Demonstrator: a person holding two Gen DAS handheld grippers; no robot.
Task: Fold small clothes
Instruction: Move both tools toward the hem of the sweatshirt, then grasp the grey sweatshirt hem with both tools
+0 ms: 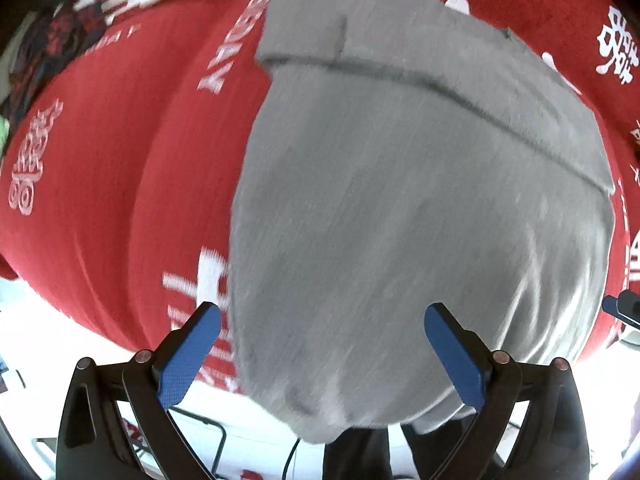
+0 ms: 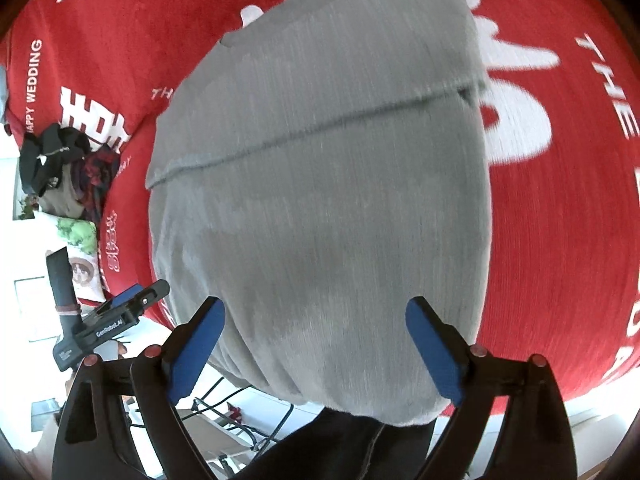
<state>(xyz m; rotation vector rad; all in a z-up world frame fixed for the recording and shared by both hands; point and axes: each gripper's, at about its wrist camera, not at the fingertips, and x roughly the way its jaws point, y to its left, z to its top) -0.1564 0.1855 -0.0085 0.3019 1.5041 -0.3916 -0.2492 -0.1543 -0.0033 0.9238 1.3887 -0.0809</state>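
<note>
A grey knit garment (image 1: 400, 200) lies flat on a red cloth (image 1: 120, 180) with white lettering; a folded-over band crosses its far part and its near end hangs over the table's front edge. My left gripper (image 1: 320, 320) is open and empty above the garment's near end, its blue pads (image 1: 188, 356) spread wide. In the right wrist view the same garment (image 2: 320, 200) fills the middle. My right gripper (image 2: 316, 316) is open and empty over the garment's near part. The left gripper (image 2: 132, 304) shows at the left there.
A pile of dark and plaid clothes (image 2: 64, 168) lies at the far left on the red cloth (image 2: 560, 240). A printed cushion (image 2: 80, 240) sits beside it. Cables and floor show below the table edge.
</note>
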